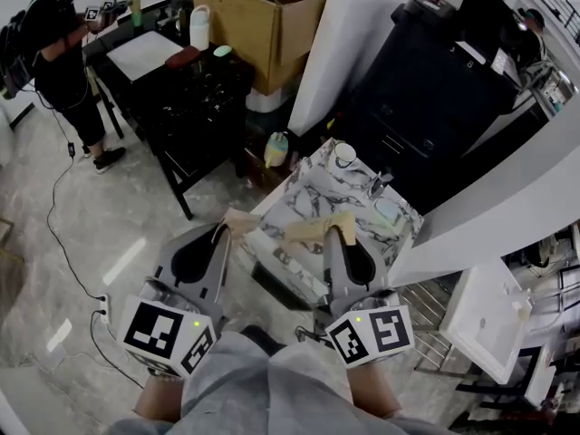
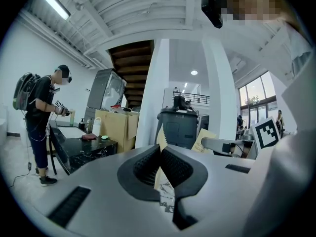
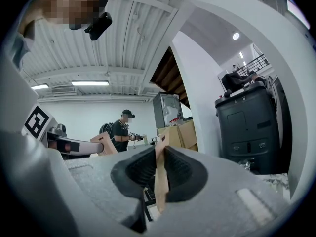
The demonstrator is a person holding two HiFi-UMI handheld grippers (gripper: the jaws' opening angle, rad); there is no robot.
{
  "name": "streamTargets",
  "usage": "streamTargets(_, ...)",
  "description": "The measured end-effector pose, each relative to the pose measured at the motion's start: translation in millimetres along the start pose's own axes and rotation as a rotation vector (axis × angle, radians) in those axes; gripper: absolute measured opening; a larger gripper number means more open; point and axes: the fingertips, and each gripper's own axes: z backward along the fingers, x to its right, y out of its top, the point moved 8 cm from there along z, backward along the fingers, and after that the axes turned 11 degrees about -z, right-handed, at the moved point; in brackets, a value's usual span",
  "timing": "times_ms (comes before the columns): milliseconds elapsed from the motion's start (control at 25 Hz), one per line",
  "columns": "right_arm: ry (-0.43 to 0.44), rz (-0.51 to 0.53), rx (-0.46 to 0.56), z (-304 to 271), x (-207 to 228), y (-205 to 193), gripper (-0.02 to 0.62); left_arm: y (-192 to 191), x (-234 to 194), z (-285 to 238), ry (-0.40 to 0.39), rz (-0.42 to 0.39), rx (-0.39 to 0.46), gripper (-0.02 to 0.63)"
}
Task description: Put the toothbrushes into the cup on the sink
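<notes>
The marble-topped sink counter (image 1: 313, 198) stands just ahead of both grippers. A white cup (image 1: 344, 155) sits at its far end, near the tap (image 1: 379, 183). My left gripper (image 1: 222, 229) is shut on a tan cardboard toothbrush pack (image 1: 241, 220), held off the counter's left edge. My right gripper (image 1: 337, 231) is shut on a second tan pack (image 1: 313, 230) above the counter's near part. In the left gripper view the jaws pinch the pack (image 2: 160, 149) upright. The right gripper view shows the same grip on its pack (image 3: 160, 167). Both packs are well short of the cup.
A person with a backpack (image 1: 59, 53) stands at the back left by a black table (image 1: 195, 89). A cardboard box (image 1: 258, 21) sits behind it. A white pillar (image 1: 349, 34) and a black cabinet (image 1: 435, 98) rise beyond the sink. A cable (image 1: 68, 243) lies on the floor.
</notes>
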Motion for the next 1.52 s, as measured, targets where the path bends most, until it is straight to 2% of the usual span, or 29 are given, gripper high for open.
streamTargets(280,-0.057,0.000,0.021,-21.3,47.7,10.9,0.037,0.5,1.0,-65.3,-0.061,0.006,0.009,0.006)
streamTargets(600,-0.123,-0.014,0.035,-22.0,85.9,15.9,0.037,4.7,12.0,-110.7,-0.123,-0.009,0.001,0.006)
streamTargets(960,-0.184,-0.033,0.054,-11.4,104.8,18.8,0.037,8.1,24.6,-139.0,-0.188,-0.020,-0.020,0.006)
streamTargets(1520,-0.311,-0.045,0.115,-24.3,126.0,24.3,0.037,16.7,22.6,-199.8,-0.342,-0.057,-0.016,0.006)
